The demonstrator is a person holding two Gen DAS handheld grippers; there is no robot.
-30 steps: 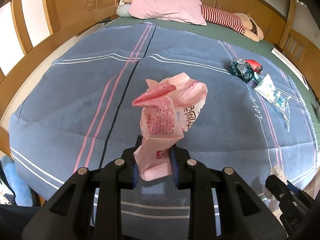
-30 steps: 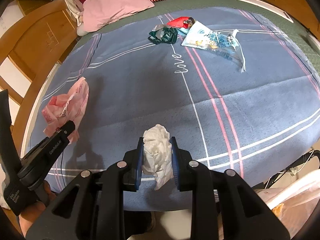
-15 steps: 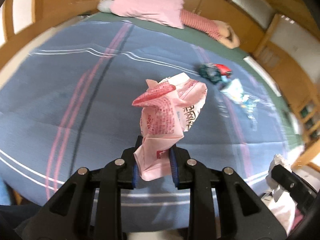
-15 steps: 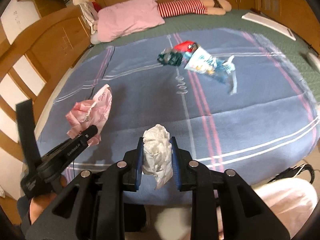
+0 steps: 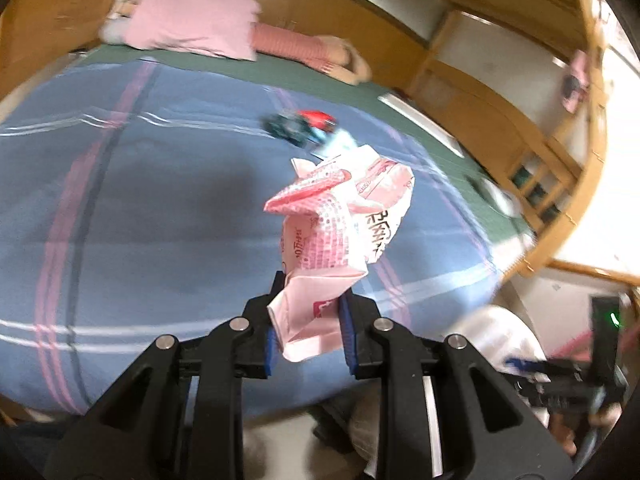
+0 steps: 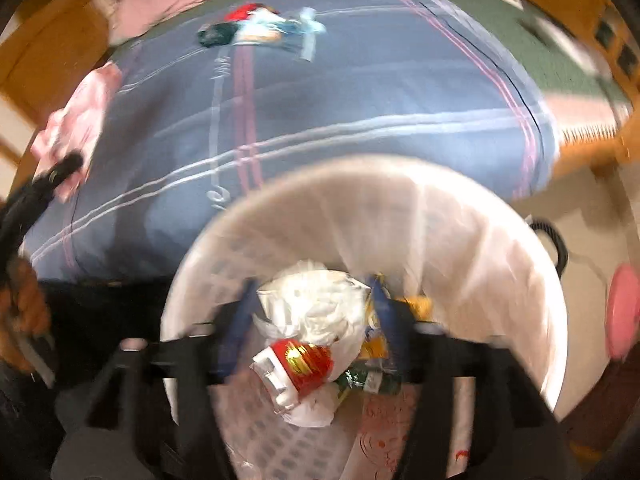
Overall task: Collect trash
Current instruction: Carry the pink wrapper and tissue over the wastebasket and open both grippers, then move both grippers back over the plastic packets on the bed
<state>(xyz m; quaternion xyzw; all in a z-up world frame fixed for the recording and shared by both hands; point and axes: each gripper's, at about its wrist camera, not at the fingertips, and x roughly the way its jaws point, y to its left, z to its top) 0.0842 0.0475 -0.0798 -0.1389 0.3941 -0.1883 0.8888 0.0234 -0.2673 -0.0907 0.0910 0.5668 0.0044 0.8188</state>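
- Left wrist view: the left gripper [image 5: 306, 330] is clamped on the lower end of a crumpled pink plastic wrapper [image 5: 340, 236], light and floppy, above the blue striped bedspread [image 5: 140, 208]; more wrappers [image 5: 308, 126] lie far off.
- Right wrist view: the right gripper [image 6: 312, 320] has just been opening, jaws apart; a soft white tissue wad [image 6: 316, 308] sits loose between them, over the white lined trash bin [image 6: 460, 232], rim near.

Bin mouth [image 6: 400, 184] open below; bed edge [image 6: 120, 264] just behind; wrappers [image 6: 256, 32] far back
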